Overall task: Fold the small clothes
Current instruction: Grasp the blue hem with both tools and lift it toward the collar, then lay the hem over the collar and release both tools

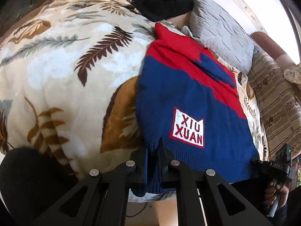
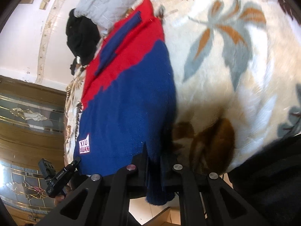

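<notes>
A small knitted sweater (image 1: 188, 101), blue below and red above with a white "XIU XUAN" patch (image 1: 188, 128), lies flat on a leaf-print blanket (image 1: 71, 60). My left gripper (image 1: 153, 150) is shut on the sweater's hem at its left corner. The right gripper (image 1: 263, 163) shows at the other hem corner. In the right wrist view my right gripper (image 2: 153, 156) is shut on the sweater (image 2: 128, 101) at its right hem corner, and the left gripper (image 2: 73, 163) shows by the patch (image 2: 84, 145).
A grey quilted pillow (image 1: 222, 28) and a black garment (image 1: 161, 0) lie beyond the sweater. A striped cushion (image 1: 278, 103) is at the right. The bed edge is right under both grippers. A wooden glass-panel cabinet (image 2: 28, 113) stands to the left.
</notes>
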The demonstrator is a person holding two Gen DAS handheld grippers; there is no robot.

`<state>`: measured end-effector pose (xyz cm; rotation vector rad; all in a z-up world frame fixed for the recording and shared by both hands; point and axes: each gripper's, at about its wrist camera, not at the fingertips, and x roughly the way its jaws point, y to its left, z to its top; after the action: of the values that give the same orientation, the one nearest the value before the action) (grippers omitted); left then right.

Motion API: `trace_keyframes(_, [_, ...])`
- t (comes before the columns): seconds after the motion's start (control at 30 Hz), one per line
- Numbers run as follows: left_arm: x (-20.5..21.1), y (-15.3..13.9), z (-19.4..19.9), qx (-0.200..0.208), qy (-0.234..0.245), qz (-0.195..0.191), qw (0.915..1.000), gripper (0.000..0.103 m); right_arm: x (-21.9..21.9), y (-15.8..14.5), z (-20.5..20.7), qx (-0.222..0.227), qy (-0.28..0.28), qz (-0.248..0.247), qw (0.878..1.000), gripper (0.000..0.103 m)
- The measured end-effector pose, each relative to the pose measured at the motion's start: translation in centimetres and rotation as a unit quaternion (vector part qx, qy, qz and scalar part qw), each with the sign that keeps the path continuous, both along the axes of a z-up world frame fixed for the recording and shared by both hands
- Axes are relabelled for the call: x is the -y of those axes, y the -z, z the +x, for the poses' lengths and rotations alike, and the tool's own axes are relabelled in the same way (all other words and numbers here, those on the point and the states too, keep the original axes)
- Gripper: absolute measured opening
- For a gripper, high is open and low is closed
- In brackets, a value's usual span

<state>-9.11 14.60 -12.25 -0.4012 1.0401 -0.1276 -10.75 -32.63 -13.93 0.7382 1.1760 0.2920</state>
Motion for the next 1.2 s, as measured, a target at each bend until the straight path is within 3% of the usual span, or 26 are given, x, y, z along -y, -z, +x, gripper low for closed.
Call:
trace_keyframes(0.07, [0.1, 1.8, 0.6, -0.032, 0.001, 0.0, 0.9995, 0.009, -0.1, 1.0, 0.3, -0.016, -0.009, -0.001, 1.0, 0.014])
trace_keyframes(0.17, [0.4, 1.3, 0.6, -0.024, 0.002, 0.012, 0.9996, 0.01, -1.1, 1.1, 0.5, -0.016, -0.024, -0.007, 1.0, 0.016])
trace_keyframes(0.27, [0.8, 1.4, 0.8, -0.021, 0.011, 0.016, 0.9996, 0.017, -1.4, 1.9, 0.6, -0.015, -0.026, 0.019, 0.999, 0.049])
trace_keyframes(0.33, [0.8, 1.3, 1.0, -0.027, 0.013, 0.019, 0.9994, 0.015, -1.5, 1.9, 0.9, -0.019, -0.027, 0.013, 0.999, 0.043])
trace_keyframes(0.37, [0.7, 1.1, 1.1, -0.027, 0.015, 0.017, 0.9994, 0.008, -1.6, 1.8, 1.1, -0.021, -0.029, 0.004, 0.999, 0.019])
trace_keyframes(0.4, [0.7, 0.7, 1.3, -0.023, 0.016, 0.013, 0.9995, 0.008, -1.5, 1.6, 1.3, -0.023, -0.033, 0.01, 0.999, 0.009])
trace_keyframes(0.57, [-0.3, -4.4, 0.7, 0.064, 0.005, -0.025, 0.9976, 0.008, -0.1, -3.0, 1.5, 0.036, -0.017, 0.048, 0.998, 0.009])
trace_keyframes(0.6, [-0.4, -4.0, 1.0, 0.058, 0.004, -0.018, 0.9982, 0.008, 0.0, -2.8, 1.7, 0.035, -0.018, 0.042, 0.998, 0.009])
trace_keyframes(0.63, [-0.5, -2.5, 1.6, 0.025, 0.007, -0.015, 0.9996, 0.008, 0.0, -2.1, 2.0, 0.023, -0.019, 0.04, 0.999, 0.009])
trace_keyframes(0.7, [-0.1, 1.3, 2.8, -0.07, 0.016, -0.01, 0.9974, 0.008, -0.3, 0.9, 2.6, -0.034, -0.023, 0.042, 0.998, 0.009])
trace_keyframes(0.73, [0.2, 1.4, 2.7, -0.066, 0.019, -0.001, 0.9977, 0.008, -0.9, 1.8, 2.9, -0.054, -0.037, 0.033, 0.997, 0.009])
trace_keyframes(0.8, [1.2, -1.2, 3.3, -0.031, 0.041, 0.031, 0.9982, 0.008, -1.4, 0.8, 4.2, -0.042, -0.045, 0.052, 0.997, 0.009])
trace_keyframes(0.83, [1.4, -3.1, 4.0, -0.004, 0.042, 0.029, 0.9987, 0.008, -1.3, -0.4, 5.2, -0.025, -0.041, 0.065, 0.997, 0.009])
trace_keyframes(0.9, [1.8, -7.1, 6.5, 0.048, 0.045, 0.006, 0.9978, 0.008, -0.7, -3.6, 8.3, 0.025, -0.029, 0.085, 0.996, 0.009])
trace_keyframes(1.0, [2.5, -12.0, 12.5, 0.125, 0.036, 0.008, 0.9914, 0.008, 0.8, -8.6, 14.4, 0.117, 0.008, 0.104, 0.988, 0.011])
trace_keyframes(1.03, [2.3, -12.8, 15.2, 0.142, 0.022, 0.007, 0.9896, 0.012, 1.8, -9.6, 17.2, 0.149, 0.042, 0.113, 0.981, 0.012])
trace_keyframes(1.07, [2.3, -13.0, 17.9, 0.159, 0.015, 0.007, 0.9871, 0.023, 2.5, -9.6, 20.0, 0.172, 0.066, 0.117, 0.976, 0.016])
trace_keyframes(1.1, [2.3, -12.6, 20.4, 0.164, 0.009, 0.02, 0.9862, 0.04, 2.7, -8.9, 22.1, 0.172, 0.076, 0.12, 0.975, 0.038])
trace_keyframes(1.13, [2.2, -11.8, 22.2, 0.154, -0.007, 0.043, 0.9871, 0.087, 2.6, -7.4, 24.2, 0.144, 0.092, 0.1, 0.98, 0.061])
trace_keyframes(1.17, [2.3, -10.1, 24.6, 0.122, -0.039, 0.089, 0.9878, 0.099, 2.5, -6.0, 25.1, 0.113, 0.118, 0.058, 0.985, 0.095])
trace_keyframes(1.2, [2.2, -8.9, 25.2, 0.102, -0.055, 0.111, 0.9871, 0.097, 2.2, -5.1, 24.8, 0.105, 0.129, 0.04, 0.985, 0.094])
